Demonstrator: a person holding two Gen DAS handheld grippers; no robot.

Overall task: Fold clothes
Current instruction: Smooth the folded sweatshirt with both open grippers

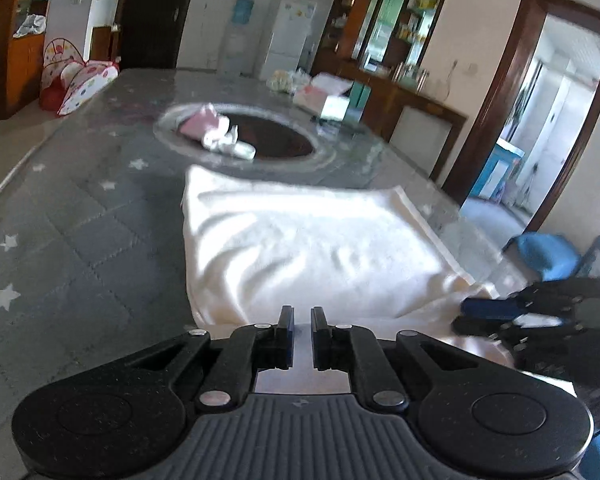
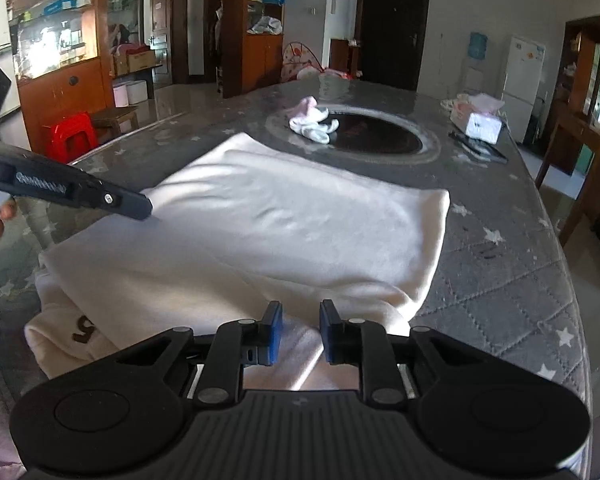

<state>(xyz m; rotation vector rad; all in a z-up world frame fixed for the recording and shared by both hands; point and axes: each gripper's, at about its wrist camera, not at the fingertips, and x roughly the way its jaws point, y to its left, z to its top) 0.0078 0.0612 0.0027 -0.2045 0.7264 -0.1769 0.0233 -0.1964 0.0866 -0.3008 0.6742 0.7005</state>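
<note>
A round dark recess (image 2: 376, 136) with a pale ring sits in the middle of the table (image 2: 500, 280); a heap of small white and pink garments (image 2: 312, 122) lies on its near rim. Beyond it stand a pink tissue box (image 2: 478, 110) and some packets, too blurred to name.

The cream garment (image 2: 260, 232) lies folded flat on the grey, star-printed quilted cover, near the table's front edge, with a brown printed mark on a lower layer at the corner.

The left gripper (image 1: 302, 326) hovers just at the cloth's near edge, its blue-padded fingers parted by a narrow gap with nothing between them. The right gripper (image 2: 300, 330) is spread wider, over a fold of the cloth but apparently not pinching it.

Around the table are wooden cabinets (image 2: 60, 80), a red stool (image 2: 70, 134), a white fridge (image 2: 522, 74) and a dark door (image 2: 392, 28).
</note>
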